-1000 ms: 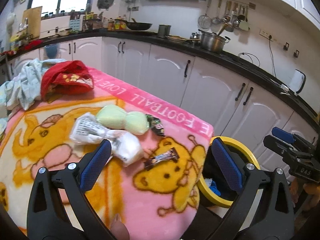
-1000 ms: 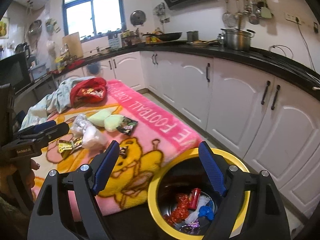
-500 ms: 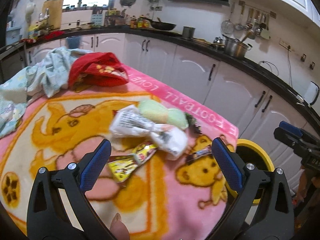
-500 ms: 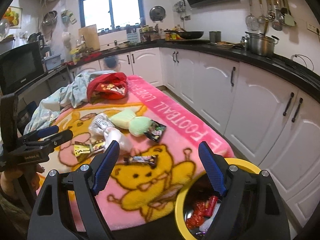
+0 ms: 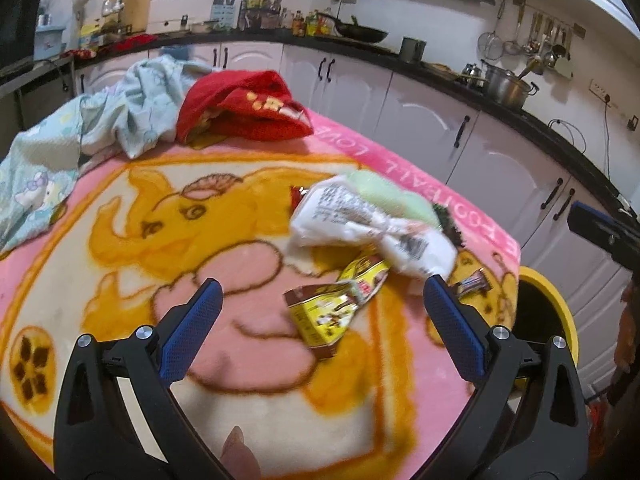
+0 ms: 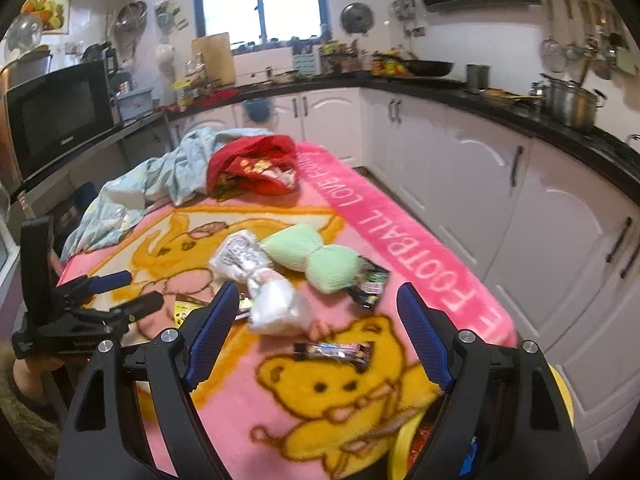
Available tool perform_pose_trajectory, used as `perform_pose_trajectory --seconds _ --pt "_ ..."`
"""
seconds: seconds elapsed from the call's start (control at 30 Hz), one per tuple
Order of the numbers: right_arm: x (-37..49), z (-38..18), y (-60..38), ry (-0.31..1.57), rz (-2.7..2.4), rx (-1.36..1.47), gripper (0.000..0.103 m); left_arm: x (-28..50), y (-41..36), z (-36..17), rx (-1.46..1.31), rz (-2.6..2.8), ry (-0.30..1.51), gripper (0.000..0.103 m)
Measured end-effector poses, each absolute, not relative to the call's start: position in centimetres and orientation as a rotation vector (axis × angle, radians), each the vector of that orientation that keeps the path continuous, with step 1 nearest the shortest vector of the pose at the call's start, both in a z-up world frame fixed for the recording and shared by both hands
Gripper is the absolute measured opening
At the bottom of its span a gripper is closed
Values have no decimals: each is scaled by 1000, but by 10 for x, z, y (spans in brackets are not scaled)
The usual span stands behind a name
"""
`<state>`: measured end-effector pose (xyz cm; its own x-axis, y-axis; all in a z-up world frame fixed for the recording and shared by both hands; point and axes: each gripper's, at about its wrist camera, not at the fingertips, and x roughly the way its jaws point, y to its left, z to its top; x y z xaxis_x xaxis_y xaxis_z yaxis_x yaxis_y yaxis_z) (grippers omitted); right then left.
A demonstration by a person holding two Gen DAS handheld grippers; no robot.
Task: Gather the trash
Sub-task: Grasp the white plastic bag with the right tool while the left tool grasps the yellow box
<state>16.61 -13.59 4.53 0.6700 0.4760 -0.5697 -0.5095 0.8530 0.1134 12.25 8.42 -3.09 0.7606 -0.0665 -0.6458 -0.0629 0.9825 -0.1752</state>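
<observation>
**Still on the blanket: five pieces of trash, two empty grippers**

Both grippers hang over the pink cartoon blanket (image 5: 248, 400) with jaws spread wide and nothing between them. The left gripper (image 5: 320, 304) points at one yellow snack wrapper (image 5: 336, 304), which lies flat just ahead of its fingertips. The right gripper (image 6: 316, 312) points at one dark candy bar wrapper (image 6: 332, 350) on the yellow bear print.

Counted across both views, the loose trash comes to five pieces: the yellow wrapper, the candy bar wrapper, one crumpled white plastic bag (image 6: 264, 288), one pale green pouch (image 6: 316, 260) touching the bag, and one small black-and-green packet (image 6: 370, 282) just beside the pouch.

One yellow-rimmed bin (image 5: 560, 320) stands at the blanket's near corner. Two cloth heaps, one red (image 5: 244, 108) and one light blue (image 5: 120, 120), sit at the far end.
</observation>
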Motion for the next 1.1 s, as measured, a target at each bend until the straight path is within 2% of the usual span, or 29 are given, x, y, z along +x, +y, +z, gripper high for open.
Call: perform_pose_trajectory --seconds 0.23,0.47,0.63,0.77,0.97,1.0,1.07,1.1 --pt "198 29 -104 699 635 -86 78 138 98 -53 -187 -43 785 92" --pt "227 2 -81 809 688 -108 70 159 102 -72 -197 -125 859 88" --pt "245 -16 -67 883 716 -124 63 171 104 -86 -227 -173 898 74" --pt "254 -27 -59 931 742 -136 55 175 102 -92 -237 -191 912 67" --pt "255 -38 -49 970 775 -163 35 177 100 -95 -255 -211 916 55" --pt "252 -38 -48 964 775 -177 35 177 100 -96 -260 -216 917 53" --pt "250 -38 -46 954 776 -192 32 175 99 -96 -266 -230 916 45" --pt "248 -38 -46 952 779 -195 31 175 98 -95 -271 -242 916 36"
